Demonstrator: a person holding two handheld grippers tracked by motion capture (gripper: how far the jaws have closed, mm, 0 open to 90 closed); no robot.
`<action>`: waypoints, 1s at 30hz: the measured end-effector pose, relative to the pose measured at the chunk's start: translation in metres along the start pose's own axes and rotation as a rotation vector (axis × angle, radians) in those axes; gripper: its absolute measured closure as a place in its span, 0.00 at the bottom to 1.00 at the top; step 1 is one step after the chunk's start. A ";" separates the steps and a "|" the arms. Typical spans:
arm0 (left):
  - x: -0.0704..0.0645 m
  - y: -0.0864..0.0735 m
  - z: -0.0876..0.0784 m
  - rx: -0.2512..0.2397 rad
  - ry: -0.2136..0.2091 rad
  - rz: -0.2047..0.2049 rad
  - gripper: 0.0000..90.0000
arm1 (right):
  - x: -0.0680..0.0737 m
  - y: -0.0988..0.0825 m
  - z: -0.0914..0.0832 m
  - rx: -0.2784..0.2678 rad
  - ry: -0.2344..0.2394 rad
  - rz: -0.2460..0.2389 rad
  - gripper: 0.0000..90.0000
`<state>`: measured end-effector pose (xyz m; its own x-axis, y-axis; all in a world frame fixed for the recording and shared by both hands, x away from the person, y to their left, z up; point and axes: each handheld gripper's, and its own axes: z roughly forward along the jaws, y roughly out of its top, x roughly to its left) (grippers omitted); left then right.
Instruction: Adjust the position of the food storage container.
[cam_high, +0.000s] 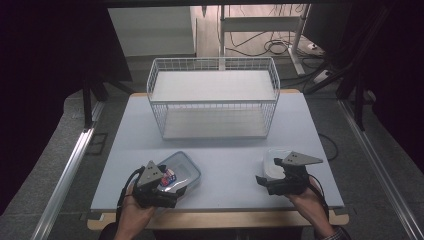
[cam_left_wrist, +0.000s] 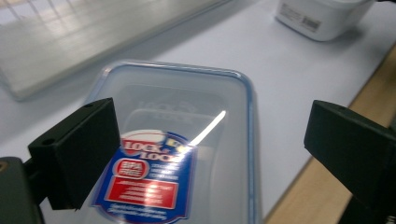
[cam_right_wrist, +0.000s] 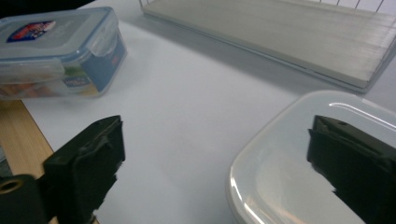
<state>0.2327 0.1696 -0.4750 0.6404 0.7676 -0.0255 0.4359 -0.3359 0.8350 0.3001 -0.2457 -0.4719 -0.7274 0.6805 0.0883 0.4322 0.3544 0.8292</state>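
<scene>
Clear plastic box (cam_high: 180, 172) with a blue-rimmed lid lies flat in the lower left of the high view, near the front edge of the white table (cam_high: 220, 145). Its long axis runs on a slant, from lower left up toward the upper right, and its lid faces up with a red and blue label on it. In the left gripper view the box (cam_left_wrist: 187, 140) lies lengthwise ahead of the jaws, with the label end nearest the camera.

The left gripper (cam_high: 167, 192) hovers over the near end of this box, jaws spread wide with the lid between and below them; whether they touch it I cannot tell.

A second, whitish box (cam_high: 276, 162) with rounded corners sits in the lower right of the high view, well apart from the first. The right gripper (cam_high: 267, 182) is at its near left corner, jaws spread, one over the lid (cam_right_wrist: 299, 177) and one over bare table.

A white wire basket (cam_high: 215, 97) stands beyond both boxes in the upper middle, its long side across the table. Bare table lies between the boxes and the basket.
</scene>
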 end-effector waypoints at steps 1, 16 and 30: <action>0.000 0.000 0.000 0.000 0.000 0.000 0.04 | 0.000 0.000 0.000 0.000 0.000 0.000 0.02; 0.005 -0.003 -0.006 0.001 0.061 -0.014 0.04 | -0.002 0.004 -0.002 0.048 0.000 -0.044 0.23; 0.009 -0.004 -0.006 0.006 0.066 -0.037 0.05 | -0.010 0.023 0.000 0.101 -0.017 -0.088 1.00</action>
<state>0.2334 0.1812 -0.4753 0.5806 0.8139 -0.0195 0.4620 -0.3097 0.8310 0.3171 -0.2443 -0.4535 -0.7563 0.6542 0.0073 0.4192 0.4759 0.7732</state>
